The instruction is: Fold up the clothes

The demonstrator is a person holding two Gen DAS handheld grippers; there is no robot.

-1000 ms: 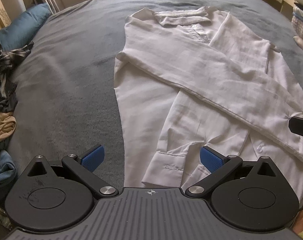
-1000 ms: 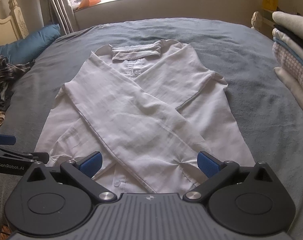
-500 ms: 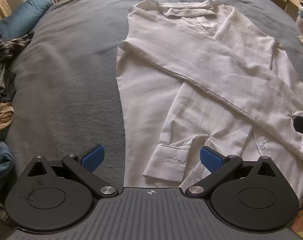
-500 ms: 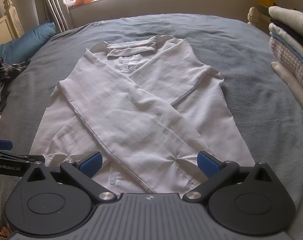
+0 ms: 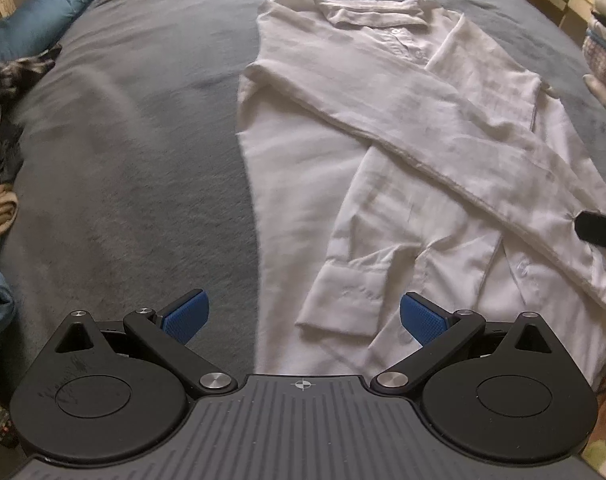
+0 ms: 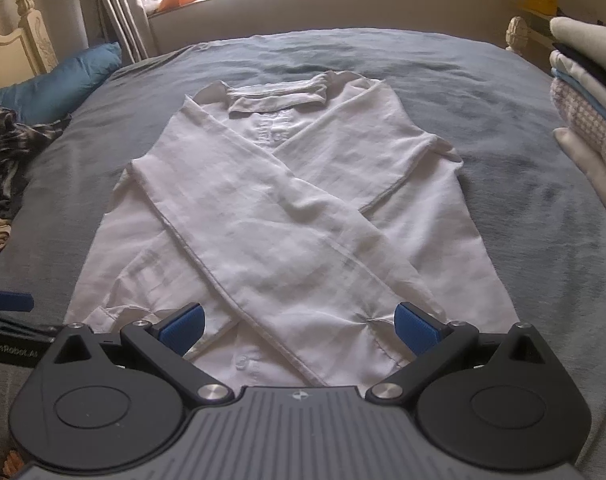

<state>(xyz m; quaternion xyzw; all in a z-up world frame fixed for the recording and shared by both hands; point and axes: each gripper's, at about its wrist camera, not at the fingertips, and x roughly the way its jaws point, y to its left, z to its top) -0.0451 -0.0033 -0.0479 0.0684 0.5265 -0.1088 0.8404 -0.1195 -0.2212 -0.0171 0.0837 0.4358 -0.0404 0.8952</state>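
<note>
We see a white shirt [image 6: 287,216] spread flat on a grey-blue bedcover [image 6: 523,208], collar [image 6: 277,94] toward twelve o'clock and hem toward us, with both sleeves folded across the chest so that they cross in an X. In the right wrist view the sleeve running from ten o'clock down to five o'clock lies on top, its cuff [image 6: 363,356] close to our right gripper [image 6: 299,326], whose blue pads stand wide apart over the shirt's lower edge and hold nothing. From the left wrist view the shirt sits toward one and two o'clock, and the other sleeve's cuff [image 5: 343,304] lies between the fingers of our left gripper [image 5: 303,316], which is likewise spread wide and empty; its left pad [image 5: 185,316] is over bare bedcover, its right pad [image 5: 423,316] over cloth. A blue pillow [image 6: 59,84] rests at ten o'clock, with a heap of loose clothes [image 6: 7,148] just below it at nine o'clock. At three o'clock stands a pile of folded clothes [image 6: 587,96].
</note>
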